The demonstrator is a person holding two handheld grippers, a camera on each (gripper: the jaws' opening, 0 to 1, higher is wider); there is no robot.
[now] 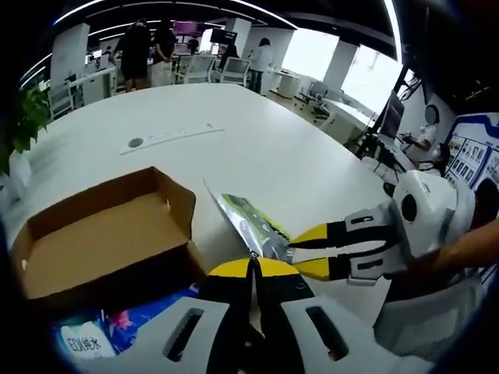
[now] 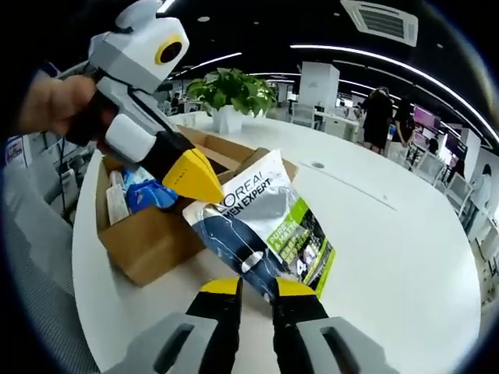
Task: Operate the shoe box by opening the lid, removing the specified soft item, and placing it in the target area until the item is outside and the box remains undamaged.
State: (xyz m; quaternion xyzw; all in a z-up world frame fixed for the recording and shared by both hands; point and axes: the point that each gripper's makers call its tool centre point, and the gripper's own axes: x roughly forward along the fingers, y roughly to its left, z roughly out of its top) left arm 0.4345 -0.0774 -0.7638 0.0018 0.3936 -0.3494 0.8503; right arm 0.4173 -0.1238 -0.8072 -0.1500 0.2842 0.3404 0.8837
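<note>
In the left gripper view we see the soft pouch point(image 1: 248, 224) almost edge-on, so its print is unreadable, and its near end is hidden behind the yellow tips of the left gripper point(image 1: 253, 269). Those tips sit pressed together on that edge, grasping the pouch. The right gripper point(image 1: 300, 253) comes in from 3 o'clock, its two yellow jaws clenched on the same end of the pouch. The shoe box point(image 1: 101, 241) lies open at 9 o'clock on the white table point(image 1: 257, 140); its floor is in shadow and the items low in the frame are cut off and hard to identify.

In the right gripper view we see the pouch point(image 2: 265, 226) face-on, held above the table point(image 2: 390, 257) just beside the box point(image 2: 148, 234), its lower end pinched between the right gripper's point(image 2: 256, 287) jaws at 6 o'clock. The left gripper's point(image 2: 204, 181) tip touches the pouch's upper left corner; a hand point(image 2: 54, 105) holds it. Blue items point(image 2: 152, 191) in the box are partly hidden
</note>
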